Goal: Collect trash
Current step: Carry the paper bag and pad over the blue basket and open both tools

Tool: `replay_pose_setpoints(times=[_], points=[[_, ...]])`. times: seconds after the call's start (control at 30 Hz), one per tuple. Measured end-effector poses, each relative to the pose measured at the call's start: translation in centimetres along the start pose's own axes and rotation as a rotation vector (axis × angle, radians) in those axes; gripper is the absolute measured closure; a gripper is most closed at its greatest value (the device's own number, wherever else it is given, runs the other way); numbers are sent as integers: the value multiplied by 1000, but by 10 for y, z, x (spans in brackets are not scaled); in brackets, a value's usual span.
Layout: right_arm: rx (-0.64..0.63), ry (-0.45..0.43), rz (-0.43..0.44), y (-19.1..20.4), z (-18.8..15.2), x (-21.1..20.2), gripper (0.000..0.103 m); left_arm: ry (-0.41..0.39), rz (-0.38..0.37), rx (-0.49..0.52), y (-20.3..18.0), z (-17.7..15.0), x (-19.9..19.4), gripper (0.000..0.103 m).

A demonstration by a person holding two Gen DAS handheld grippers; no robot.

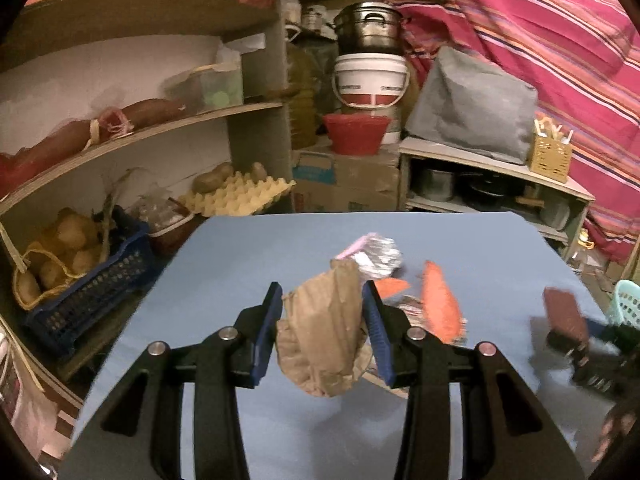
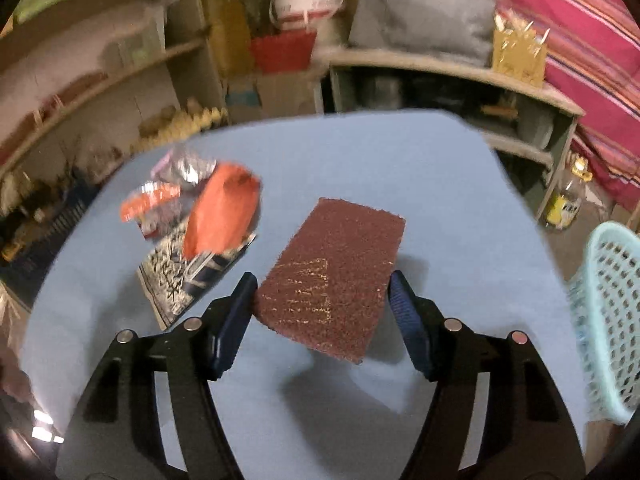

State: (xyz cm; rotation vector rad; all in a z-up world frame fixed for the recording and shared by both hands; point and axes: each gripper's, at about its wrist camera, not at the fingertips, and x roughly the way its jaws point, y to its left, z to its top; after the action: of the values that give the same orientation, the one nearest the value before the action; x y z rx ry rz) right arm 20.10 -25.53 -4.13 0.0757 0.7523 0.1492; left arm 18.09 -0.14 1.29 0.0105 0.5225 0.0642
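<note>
My left gripper (image 1: 322,292) is shut on a crumpled brown paper bag (image 1: 324,340) that hangs above the blue table (image 1: 240,260). Behind the bag lie an orange wrapper (image 1: 440,304) and a ball of foil (image 1: 380,254). My right gripper (image 2: 323,280) is shut on a dark red scouring pad (image 2: 340,248), both fingers against its near edges; the pad is off the table with its shadow beneath. To its left sit the orange wrapper (image 2: 224,216), the foil (image 2: 186,168) and a black-and-white printed packet (image 2: 180,276). In the left wrist view, the pad (image 1: 564,312) shows blurred at the right.
A turquoise mesh basket (image 2: 604,320) stands just off the table's right edge. Left of the table are shelves with a blue crate of potatoes (image 1: 92,300) and an egg tray (image 1: 240,196). Behind it stand a low shelf of pots (image 1: 480,188) and buckets (image 1: 372,80).
</note>
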Motion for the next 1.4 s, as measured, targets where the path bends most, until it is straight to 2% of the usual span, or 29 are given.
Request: replay_pose_setpoints(times=[0.17, 0.33, 0.63, 0.87, 1.0, 1.23, 1.4], points=[[47, -86, -18, -59, 4, -49, 36, -1, -44, 38, -48, -9, -8, 62], [60, -148, -91, -113, 0, -95, 36, 0, -97, 49, -97, -10, -14, 62], [152, -165, -235, -214, -23, -141, 36, -18, -190, 115, -193, -11, -30, 62], [193, -149, -322, -267, -37, -151, 36, -33, -282, 170, -268, -7, -38, 62], [252, -152, -314, -290, -48, -155, 36, -40, -326, 194, -302, -7, -44, 62], [248, -126, -342, -304, -54, -145, 35, -31, -387, 240, -354, -10, -46, 62], [248, -113, -325, -308, -52, -130, 35, -37, -394, 268, -373, -11, -47, 62]])
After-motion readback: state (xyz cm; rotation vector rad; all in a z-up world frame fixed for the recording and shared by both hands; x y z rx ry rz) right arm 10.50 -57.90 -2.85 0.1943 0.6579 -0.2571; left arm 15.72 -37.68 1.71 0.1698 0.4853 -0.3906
